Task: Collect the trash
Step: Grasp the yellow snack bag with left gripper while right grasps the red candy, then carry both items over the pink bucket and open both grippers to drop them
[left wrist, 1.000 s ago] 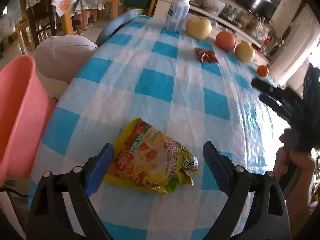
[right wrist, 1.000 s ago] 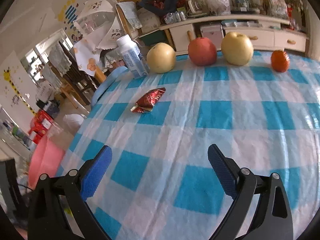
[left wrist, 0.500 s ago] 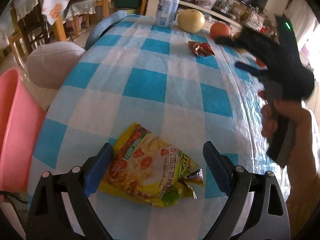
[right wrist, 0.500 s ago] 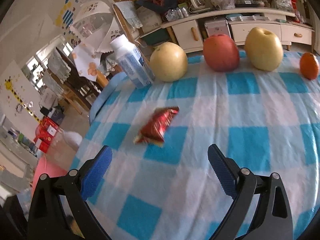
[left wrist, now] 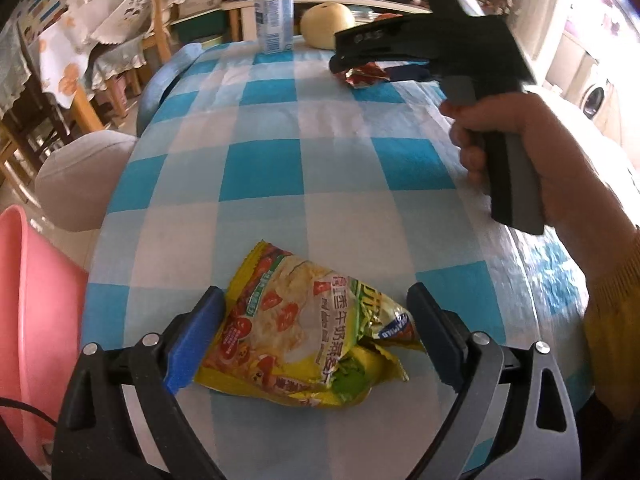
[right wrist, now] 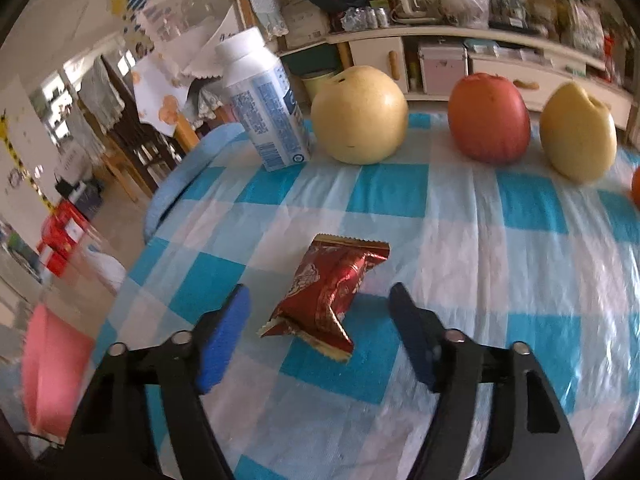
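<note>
A crumpled yellow snack bag (left wrist: 304,332) lies on the blue-and-white checked tablecloth (left wrist: 280,160) near its front edge. My left gripper (left wrist: 312,300) stands open around it, one blue pad on each side. Farther along the table lies a red foil wrapper (right wrist: 328,292). My right gripper (right wrist: 318,292) straddles it and its jaws are closing; the pads are still apart from the foil. The left wrist view shows a person's hand (left wrist: 500,132) holding that gripper over the wrapper (left wrist: 362,76).
A white milk bottle (right wrist: 264,108), a pear (right wrist: 360,116), a red apple (right wrist: 488,116), a yellow fruit (right wrist: 576,132) and an orange (right wrist: 636,188) line the far edge. A pink bin (left wrist: 28,300) and a grey stool (left wrist: 80,176) stand left of the table.
The right gripper has travelled across the table to the red wrapper and its jaws have narrowed around it. The left gripper stayed over the yellow bag and rolled a little.
</note>
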A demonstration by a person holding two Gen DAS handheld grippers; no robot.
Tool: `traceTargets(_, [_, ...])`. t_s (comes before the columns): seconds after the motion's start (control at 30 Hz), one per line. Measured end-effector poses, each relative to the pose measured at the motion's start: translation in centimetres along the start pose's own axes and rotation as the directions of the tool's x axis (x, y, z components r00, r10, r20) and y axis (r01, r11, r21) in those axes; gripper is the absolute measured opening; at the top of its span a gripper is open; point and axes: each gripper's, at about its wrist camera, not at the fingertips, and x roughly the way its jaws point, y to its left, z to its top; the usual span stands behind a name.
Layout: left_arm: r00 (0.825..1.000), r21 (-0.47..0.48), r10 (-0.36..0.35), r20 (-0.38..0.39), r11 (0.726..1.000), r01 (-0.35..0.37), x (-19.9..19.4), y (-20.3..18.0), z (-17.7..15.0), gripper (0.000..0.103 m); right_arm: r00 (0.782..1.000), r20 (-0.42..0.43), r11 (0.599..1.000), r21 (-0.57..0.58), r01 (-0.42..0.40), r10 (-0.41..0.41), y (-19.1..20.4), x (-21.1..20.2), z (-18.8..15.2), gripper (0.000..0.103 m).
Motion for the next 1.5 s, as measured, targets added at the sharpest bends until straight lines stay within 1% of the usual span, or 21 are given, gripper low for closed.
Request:
traceTargets(0.1, [1.000, 0.006, -0.022, 0.000, 1.000, 0.022, -0.1, 0.2, 0.0, 0.092, 1.000, -0.009, 0.999, -0.027, 0.019, -0.020, 0.2, 0.4, 0.2, 0.052])
traceTargets(0.13, [1.000, 0.008, -0.027, 0.000, 1.000, 0.027, -0.1, 0.2, 0.0, 0.092, 1.000, -0.009, 0.999, -0.033, 0.026, -0.027, 0.2, 0.4, 0.2, 0.043])
traceTargets(0.33, [0.998, 0.012, -0.057, 0.011, 0.998, 0.057, -0.2, 0.6, -0.1, 0.092, 1.000, -0.009, 0.999, -0.039, 0.020, -0.021, -0.1, 0.4, 0.1, 0.039])
traceTargets(0.47, [0.998, 0.037, -0.061, 0.017, 0.998, 0.060, -0.2, 0.5, -0.2, 0.091, 1.000, -0.005, 0.999, -0.040, 0.014, -0.014, -0.4, -0.1, -0.1, 0.037])
traceTargets(0.53, [0.998, 0.048, -0.064, 0.025, 0.997, 0.063, -0.3, 0.4, -0.3, 0.088, 1.000, 0.002, 0.999, -0.036, 0.018, -0.018, -0.7, -0.4, -0.3, 0.037])
traceTargets(0.67, [0.997, 0.041, -0.070, 0.043, 0.997, 0.068, -0.4, 0.4, -0.3, 0.081, 1.000, 0.008, 1.000, -0.024, 0.013, -0.013, -1.0, -1.3, -0.9, 0.037])
traceTargets(0.8, [0.995, 0.008, -0.078, 0.064, 0.997, 0.077, -0.6, 0.8, -0.2, 0.072, 1.000, 0.019, 1.000, -0.027, 0.002, -0.001, -0.8, -2.5, -1.5, 0.036])
traceTargets(0.83, [0.994, 0.000, -0.081, 0.071, 0.997, 0.081, -0.6, 0.9, -0.1, 0.067, 1.000, 0.023, 1.000, -0.031, 0.001, 0.000, -0.7, -2.8, -1.6, 0.036])
traceTargets(0.87, [0.993, -0.008, -0.082, 0.080, 0.996, 0.083, -0.7, 1.0, 0.0, 0.065, 1.000, 0.029, 0.999, -0.038, 0.002, -0.001, -0.5, -3.2, -1.7, 0.036])
traceTargets(0.9, [0.992, -0.017, -0.088, 0.087, 0.996, 0.090, -0.8, 1.1, 0.0, 0.060, 0.999, 0.034, 0.999, -0.044, 0.003, -0.002, -0.4, -3.5, -1.8, 0.036])
traceTargets(1.23, [0.986, -0.106, -0.112, 0.124, 0.986, 0.125, -1.2, 2.7, 0.3, 0.051, 0.998, 0.061, 0.997, -0.081, 0.016, -0.011, 0.7, -6.1, -3.2, 0.036])
traceTargets(1.5, [0.976, -0.155, -0.130, 0.176, 0.975, 0.158, -2.2, 3.8, 0.7, 0.050, 0.998, 0.062, 0.991, -0.131, 0.017, -0.009, 2.8, -7.6, -5.0, 0.036])
